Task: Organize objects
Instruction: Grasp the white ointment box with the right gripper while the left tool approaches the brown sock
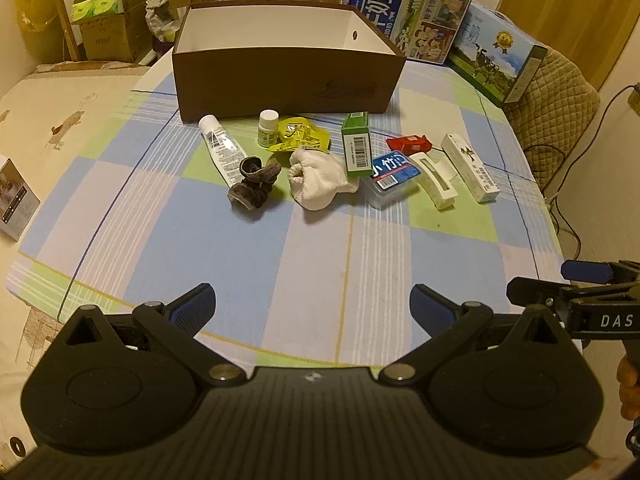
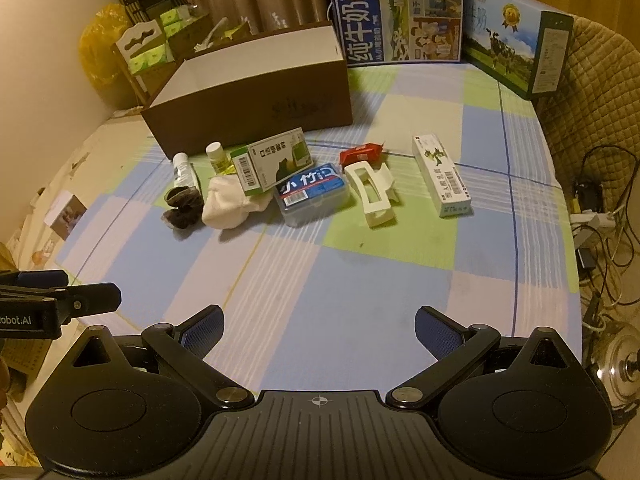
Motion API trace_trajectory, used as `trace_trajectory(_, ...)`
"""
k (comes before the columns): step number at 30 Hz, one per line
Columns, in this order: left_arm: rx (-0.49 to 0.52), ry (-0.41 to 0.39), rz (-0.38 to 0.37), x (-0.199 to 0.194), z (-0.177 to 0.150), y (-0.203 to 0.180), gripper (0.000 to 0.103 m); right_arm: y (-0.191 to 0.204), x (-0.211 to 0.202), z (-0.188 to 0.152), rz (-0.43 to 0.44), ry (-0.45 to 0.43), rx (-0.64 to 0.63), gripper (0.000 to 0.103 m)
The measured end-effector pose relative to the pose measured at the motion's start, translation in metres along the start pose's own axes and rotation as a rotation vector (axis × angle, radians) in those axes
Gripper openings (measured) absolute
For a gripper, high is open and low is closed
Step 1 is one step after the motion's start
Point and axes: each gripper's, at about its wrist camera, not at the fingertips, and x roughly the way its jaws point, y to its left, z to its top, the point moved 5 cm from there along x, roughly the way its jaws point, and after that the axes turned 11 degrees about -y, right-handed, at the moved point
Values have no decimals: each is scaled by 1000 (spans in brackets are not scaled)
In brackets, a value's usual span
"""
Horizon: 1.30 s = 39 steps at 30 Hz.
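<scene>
- Both tools, left tool (image 1: 314,304) and right tool (image 2: 319,326), gape wide, holding nothing.
- Ahead, the green carton (image 2: 272,164) leans on the sock (image 2: 228,204); grabbing either could topple it.

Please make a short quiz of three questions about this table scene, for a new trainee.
1. True or false: the brown box already holds some of the small objects.
2. Which object lies farthest to the right in the row? A) white hair clip B) long white carton C) red packet
3. Fill in: both the left gripper and the right gripper are ____ and hold nothing.

Key
1. False: what shows of the inside is bare white, and the objects lie on the checked cloth in front of it.
2. B
3. open
</scene>
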Motion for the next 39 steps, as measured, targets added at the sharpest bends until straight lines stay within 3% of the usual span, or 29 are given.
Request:
trace_trajectory(15,-26,14,43,29,16,1,102,-26,28,18,0,19,1,100)
trace_trajectory(26,-79,7,121,54,29,21,102,-87,53,40,-41,-55,48,100)
trace_trajectory(39,-155,-21,222,76,33,50,102,-132,116,64,-44,-95,-18,68)
